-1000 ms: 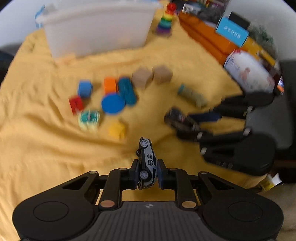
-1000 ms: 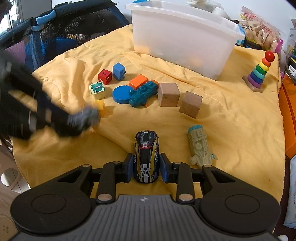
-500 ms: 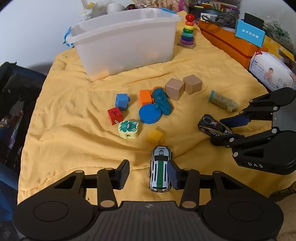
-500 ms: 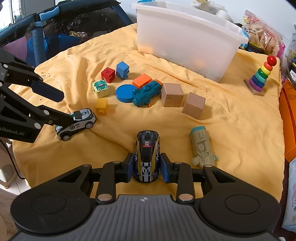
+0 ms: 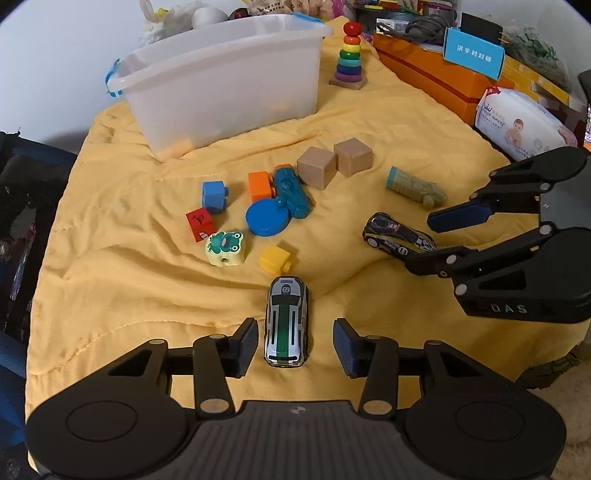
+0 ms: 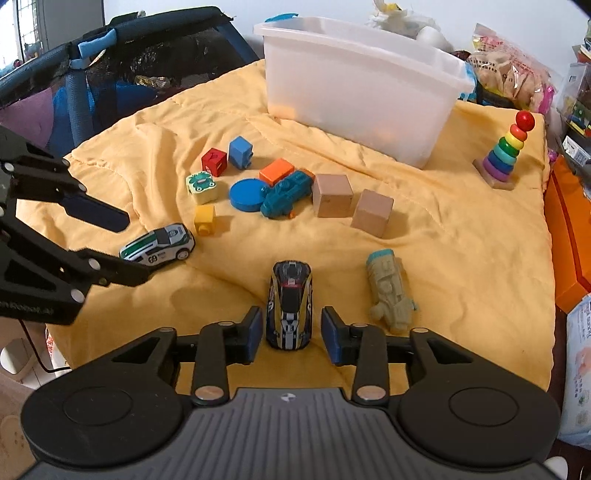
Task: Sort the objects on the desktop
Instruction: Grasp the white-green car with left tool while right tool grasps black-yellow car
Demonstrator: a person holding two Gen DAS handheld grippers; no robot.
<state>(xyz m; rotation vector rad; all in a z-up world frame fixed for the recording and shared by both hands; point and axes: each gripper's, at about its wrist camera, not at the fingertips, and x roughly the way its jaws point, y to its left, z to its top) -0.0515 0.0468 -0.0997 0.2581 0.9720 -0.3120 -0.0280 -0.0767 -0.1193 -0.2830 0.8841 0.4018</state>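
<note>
Both claws apart: left claw (image 5: 294, 345) clear of white car (image 5: 287, 326), right claw (image 6: 289, 329) opening, off black car (image 6: 290, 304).

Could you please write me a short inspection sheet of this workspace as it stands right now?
Surface: yellow quilt, wrinkled, covering the work area.
Job's things: white toy car and black toy car both lie on the quilt; small blocks and two wooden cubes sit mid-quilt; white plastic bin at the far side.
Clutter: ring stacker, wipes pack, orange boxes.
Grippers: left gripper jaws apart, clear of the white car; right gripper jaws opening, black car between them, pads off it.
Cables: a grey bundle atop the boxes.
Surroundings: dark mesh playpen beside the quilt.
</note>
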